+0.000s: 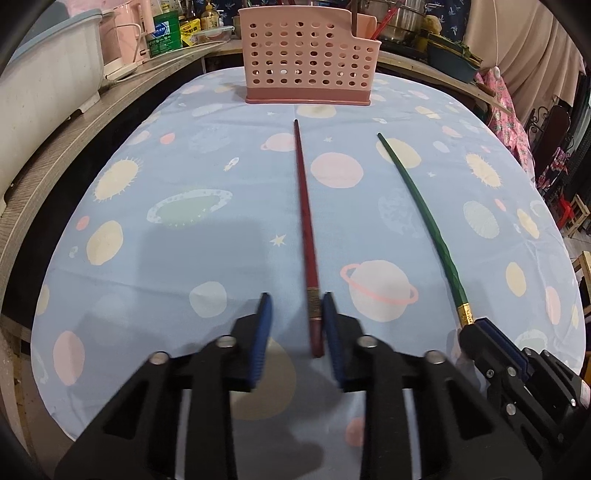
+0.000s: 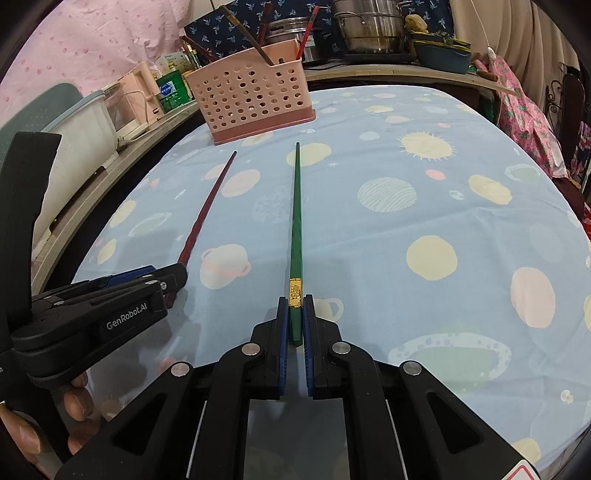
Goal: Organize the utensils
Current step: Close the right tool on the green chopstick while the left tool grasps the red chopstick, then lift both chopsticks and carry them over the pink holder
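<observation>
1 red chopstick (image 1: 306, 229), centre frame on the surface (image 1: 207, 155): between left claw (image 1: 297, 314) pads, not yet pinched. 1 green chopstick (image 2: 296, 229): right claw (image 2: 296, 314) clamped on its end. Pink holder (image 1: 308, 59) top centre.

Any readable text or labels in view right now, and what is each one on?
"GenRobot.AI": on the left tool's black body, seen from the right wrist.
Green bottle label: print too small to read.
Gold band on the green chopstick: a pattern, not legible.
Red-bordered sticker at the frame's bottom edge: cut off.
</observation>
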